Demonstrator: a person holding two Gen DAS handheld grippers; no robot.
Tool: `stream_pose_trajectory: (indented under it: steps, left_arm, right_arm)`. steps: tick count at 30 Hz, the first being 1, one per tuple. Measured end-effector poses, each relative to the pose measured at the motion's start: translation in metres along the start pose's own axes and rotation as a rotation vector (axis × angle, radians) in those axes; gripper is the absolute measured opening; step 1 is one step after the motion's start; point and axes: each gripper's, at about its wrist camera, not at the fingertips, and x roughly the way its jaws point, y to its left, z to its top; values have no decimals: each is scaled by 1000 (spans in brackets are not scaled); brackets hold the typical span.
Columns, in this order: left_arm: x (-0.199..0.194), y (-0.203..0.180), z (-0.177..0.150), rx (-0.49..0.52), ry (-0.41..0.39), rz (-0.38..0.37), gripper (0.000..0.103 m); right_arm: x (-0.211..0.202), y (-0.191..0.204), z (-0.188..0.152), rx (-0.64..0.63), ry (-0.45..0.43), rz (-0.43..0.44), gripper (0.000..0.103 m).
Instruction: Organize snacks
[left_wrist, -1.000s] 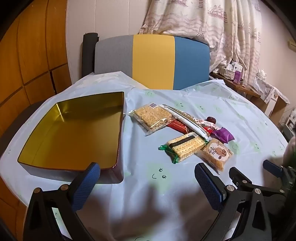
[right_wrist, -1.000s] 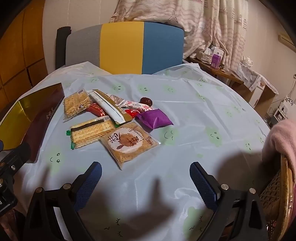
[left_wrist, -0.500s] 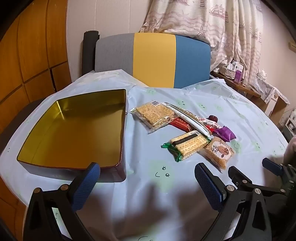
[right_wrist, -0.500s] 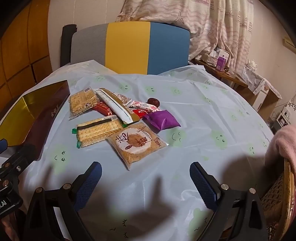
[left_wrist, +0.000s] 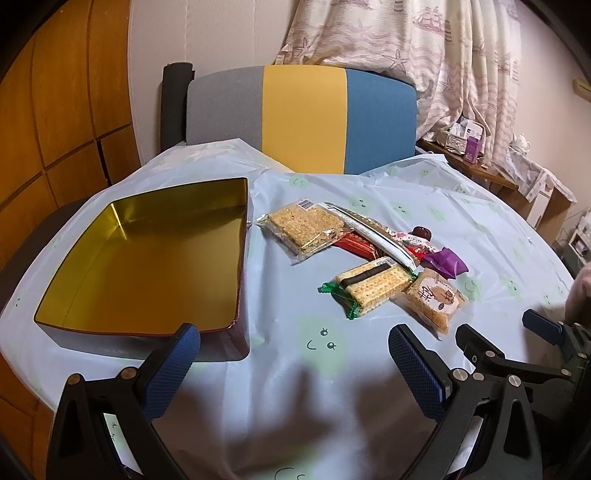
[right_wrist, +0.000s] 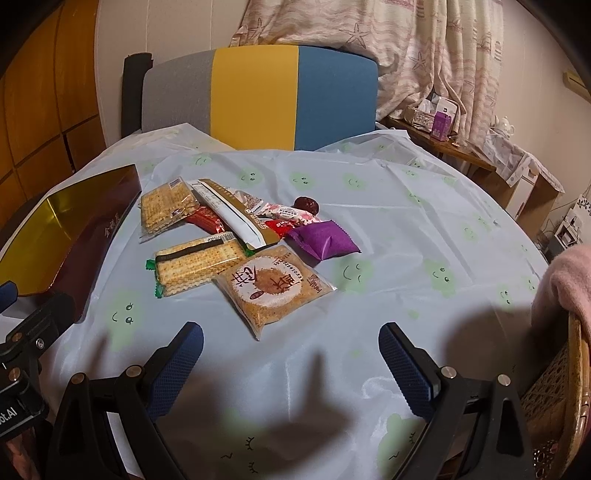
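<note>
My left gripper (left_wrist: 293, 360) has its jaws wide apart and holds nothing. My right gripper (right_wrist: 291, 356) is wide apart too, with nothing in it. Both hang over the worktop (right_wrist: 406, 229), near its front edge.

The snacks lie in a little pile in the middle of the worktop. The gold tin (left_wrist: 147, 258) sits just beside them on my left, and it has nothing in it yet.

The round cracker pack (right_wrist: 271, 286) is the nearest one to my right gripper. I think it is light and flat. The wrapper looks shiny, so it may slip. The cracker inside can break if I squeeze hard. I would pinch it gently by the wrapper edge that points at me.

The long biscuit pack (right_wrist: 197, 264) with green ends touches it. That one looks stiff but crumbly too, so I would grab it across its short side.

The purple packet (right_wrist: 325, 242) looks soft and puffy.
</note>
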Motion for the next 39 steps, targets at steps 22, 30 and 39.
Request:
stream_pose_trajectory:
  steps: [22, 30, 39]
  left_arm:
    - [-5, -5, -1, 25, -9, 5, 103]
    - [-4, -8, -2, 31, -4, 3, 103]
    - [-2, -11, -3, 43, 6, -4, 103]
  right_arm:
    - [-4, -14, 12, 11, -34, -19, 98]
    - [-6, -26, 33, -21, -68, -40, 98]
    - [-6, -44, 74, -74, -96, -36, 98]
